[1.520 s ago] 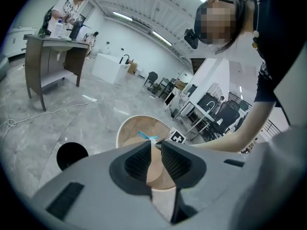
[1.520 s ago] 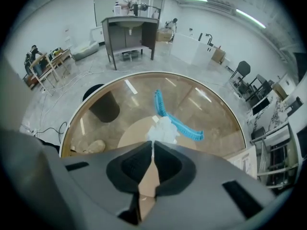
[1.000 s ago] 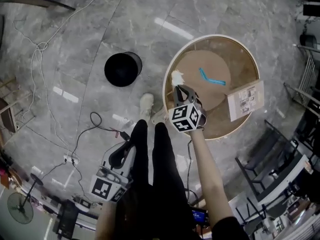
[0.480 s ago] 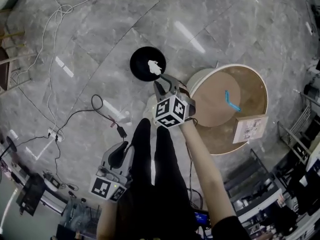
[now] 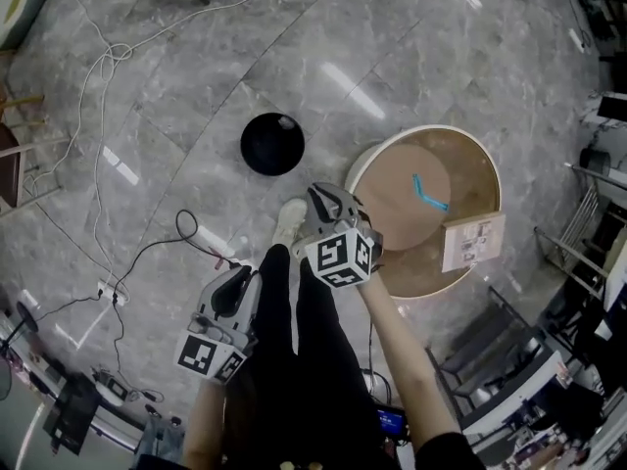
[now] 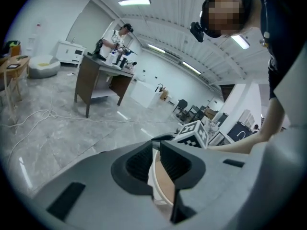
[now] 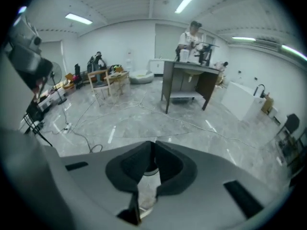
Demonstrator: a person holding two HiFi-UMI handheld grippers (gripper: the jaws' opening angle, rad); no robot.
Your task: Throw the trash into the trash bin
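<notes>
The black trash bin (image 5: pixel 272 144) stands on the grey floor left of the round wooden table (image 5: pixel 482 169); a small white speck shows inside its far rim. A blue straw (image 5: pixel 427 192) lies on the table's brown centre. My right gripper (image 5: pixel 327 200) hovers between bin and table edge, near the person's white shoe (image 5: pixel 287 221). Its jaws are closing to a thin slit with nothing between them, and the bin (image 7: pixel 149 169) shows through the gap. My left gripper (image 5: pixel 231 293) hangs low beside the person's leg, its pads (image 6: pixel 140 163) a narrow gap apart and empty.
A printed card (image 5: pixel 472 241) rests on the table's right rim. Cables (image 5: pixel 186 231) loop over the floor at left, with a power strip (image 5: pixel 106 290). Chairs and equipment crowd the lower right. In both gripper views a desk (image 7: pixel 188 83) with a person at it stands far off.
The right gripper carried a white crumpled tissue from the table to above the bin, then drew back without it. The left gripper shifted slightly upward in the view.
</notes>
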